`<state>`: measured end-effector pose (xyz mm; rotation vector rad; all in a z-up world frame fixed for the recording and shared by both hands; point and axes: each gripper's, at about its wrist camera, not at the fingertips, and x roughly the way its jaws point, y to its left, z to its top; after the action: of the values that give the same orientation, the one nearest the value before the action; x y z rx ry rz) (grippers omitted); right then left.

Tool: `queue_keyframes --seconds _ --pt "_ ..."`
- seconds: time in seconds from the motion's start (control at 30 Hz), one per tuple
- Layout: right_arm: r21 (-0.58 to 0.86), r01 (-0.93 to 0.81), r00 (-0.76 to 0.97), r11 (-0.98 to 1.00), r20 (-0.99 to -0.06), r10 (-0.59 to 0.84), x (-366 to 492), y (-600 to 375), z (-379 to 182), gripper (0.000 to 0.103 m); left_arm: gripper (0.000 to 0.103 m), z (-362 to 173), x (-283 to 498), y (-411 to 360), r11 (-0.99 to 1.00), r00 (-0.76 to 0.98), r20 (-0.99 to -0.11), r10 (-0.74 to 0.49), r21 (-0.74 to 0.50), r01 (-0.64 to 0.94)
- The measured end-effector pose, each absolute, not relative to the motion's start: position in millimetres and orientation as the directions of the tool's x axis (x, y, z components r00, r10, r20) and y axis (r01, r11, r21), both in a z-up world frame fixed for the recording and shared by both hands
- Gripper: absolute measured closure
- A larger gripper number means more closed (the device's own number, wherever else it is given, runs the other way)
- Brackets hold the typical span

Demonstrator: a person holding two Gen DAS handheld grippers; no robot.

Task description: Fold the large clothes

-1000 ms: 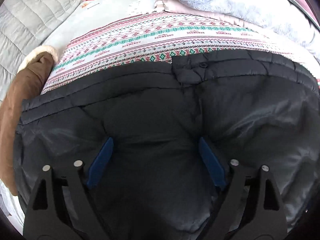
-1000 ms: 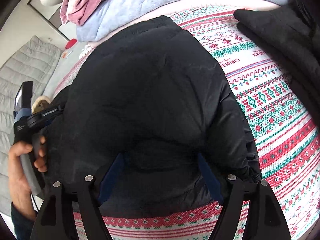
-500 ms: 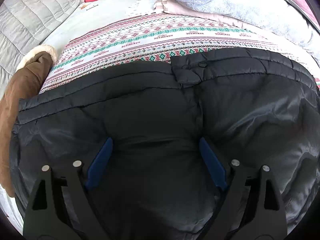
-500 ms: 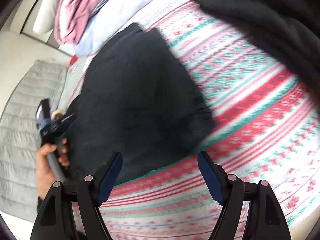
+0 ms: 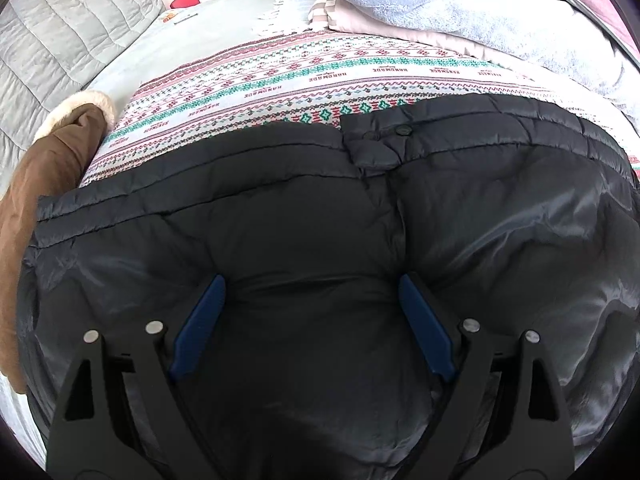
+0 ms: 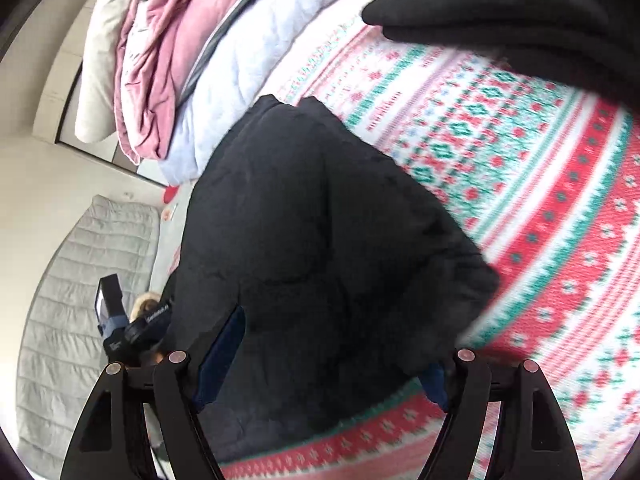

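A black puffer jacket [image 5: 320, 216] lies spread on a patterned red, green and white blanket [image 5: 304, 80]. My left gripper [image 5: 312, 284] is open, its blue pads pressed down on the jacket's padded body below the snap-button hem. In the right wrist view the folded jacket [image 6: 320, 240] lies on the blanket [image 6: 560, 220]. My right gripper [image 6: 332, 344] is open over the jacket's near edge, holding nothing. The right pad is partly hidden by the fabric. The left gripper's handle [image 6: 120, 328] shows at the jacket's far left.
A brown fur-trimmed coat [image 5: 44, 176] lies at the blanket's left edge. Light blue and pink bedding [image 6: 192, 52] is piled at the back. Another dark garment [image 6: 520, 12] lies at the upper right. A grey quilted mat [image 6: 84, 320] is on the floor.
My right gripper swung away to the right over the blanket and has come back over the jacket's near edge. My left gripper stayed pressed on the jacket.
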<state>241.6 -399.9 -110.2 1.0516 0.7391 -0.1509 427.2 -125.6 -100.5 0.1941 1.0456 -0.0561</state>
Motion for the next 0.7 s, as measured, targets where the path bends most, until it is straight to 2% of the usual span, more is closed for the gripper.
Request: queue_keyframes --seconds 0.07,0.13,0.2,0.3,0.47,0.7 --pt "0.733 0.457 0.774 0.503 -0.607 0.181 241 -392 -110 0.023 0.014 -100 427 -126 0.981 0.5 -0.865 0.051 0.138 0.138" --pt "0.739 0.449 0.786 0.502 -0.594 0.171 246 -384 -109 0.029 0.014 -99 428 -126 0.981 0.498 -0.866 0.049 0.135 0.138" --pt "0.744 0.444 0.79 0.499 -0.588 0.173 250 -379 -106 0.061 0.014 -96 428 -122 0.983 0.493 -0.87 0.025 0.112 0.148" --pt "0.723 0.439 0.8 0.533 -0.584 0.133 249 -379 -91 0.081 0.014 -85 420 -109 0.986 0.477 -0.878 -0.03 0.053 0.158" --pt "0.651 0.413 0.822 0.637 -0.568 0.048 245 -372 -61 0.085 0.014 -61 362 -97 0.97 0.484 -0.868 -0.11 0.012 0.241" --pt "0.581 0.359 0.856 0.731 -0.516 -0.011 232 -361 -25 0.087 0.014 -78 263 -136 0.88 0.475 -0.869 -0.138 0.113 0.462"
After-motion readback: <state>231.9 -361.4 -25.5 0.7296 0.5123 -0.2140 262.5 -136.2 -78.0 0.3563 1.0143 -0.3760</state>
